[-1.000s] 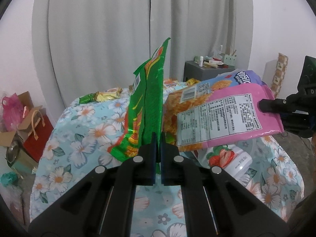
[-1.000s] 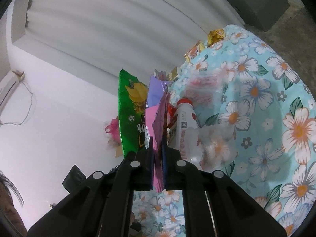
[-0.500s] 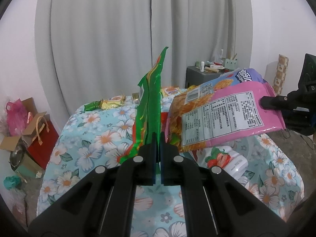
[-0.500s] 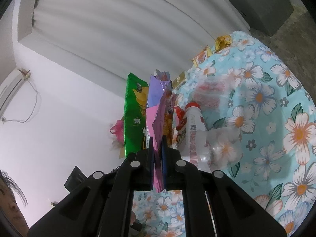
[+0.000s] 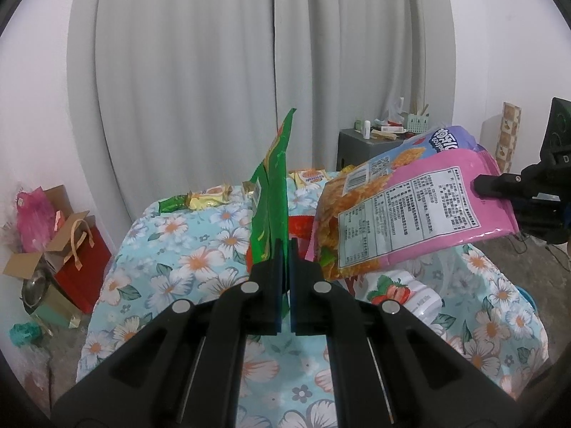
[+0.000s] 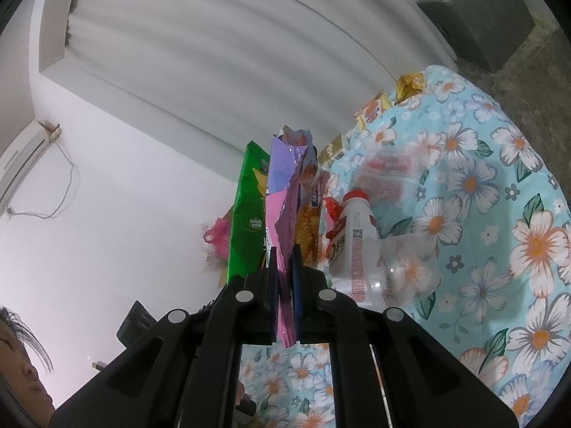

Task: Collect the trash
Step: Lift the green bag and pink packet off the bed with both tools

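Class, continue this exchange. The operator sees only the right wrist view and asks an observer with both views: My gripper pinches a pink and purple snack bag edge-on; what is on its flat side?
Observer: The pink and purple snack bag shows a white panel of printed text; the right gripper holds its pink end.
Operator: What holds the green bag beside it?
Observer: The left gripper is shut on the green foil snack bag at its lower edge.
Operator: Anything on the floor?
Observer: A red paper gift bag stands left of the flower-print table.
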A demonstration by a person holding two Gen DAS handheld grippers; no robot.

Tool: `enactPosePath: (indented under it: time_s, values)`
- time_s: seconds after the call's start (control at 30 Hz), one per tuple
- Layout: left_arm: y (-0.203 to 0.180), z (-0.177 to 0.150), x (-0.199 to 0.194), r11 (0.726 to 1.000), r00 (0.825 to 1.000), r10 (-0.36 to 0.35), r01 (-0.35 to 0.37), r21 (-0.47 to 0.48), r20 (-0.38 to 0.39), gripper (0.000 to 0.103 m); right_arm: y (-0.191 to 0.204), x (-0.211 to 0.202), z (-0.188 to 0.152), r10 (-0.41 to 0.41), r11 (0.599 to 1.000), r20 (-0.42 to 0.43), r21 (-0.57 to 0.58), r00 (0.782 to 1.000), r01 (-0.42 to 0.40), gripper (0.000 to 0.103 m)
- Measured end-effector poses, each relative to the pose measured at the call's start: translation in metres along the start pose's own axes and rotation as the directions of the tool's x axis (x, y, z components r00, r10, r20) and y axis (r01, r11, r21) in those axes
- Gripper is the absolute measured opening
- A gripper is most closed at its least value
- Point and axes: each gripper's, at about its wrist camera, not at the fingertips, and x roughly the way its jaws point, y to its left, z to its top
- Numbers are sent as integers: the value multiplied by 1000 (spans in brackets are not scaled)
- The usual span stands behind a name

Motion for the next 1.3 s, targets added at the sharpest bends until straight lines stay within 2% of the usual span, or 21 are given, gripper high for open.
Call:
enactPosePath:
  time_s: [0.73, 1.3]
  values:
    - [2, 8, -21, 999, 997, 27, -28, 19, 70, 1, 20, -14, 0, 15, 999, 26, -37, 1000, -14, 7]
    - [-3, 18, -62, 998, 987, 39, -46, 39, 155, 1, 45, -42, -9, 47, 995, 68, -89, 997, -41, 7]
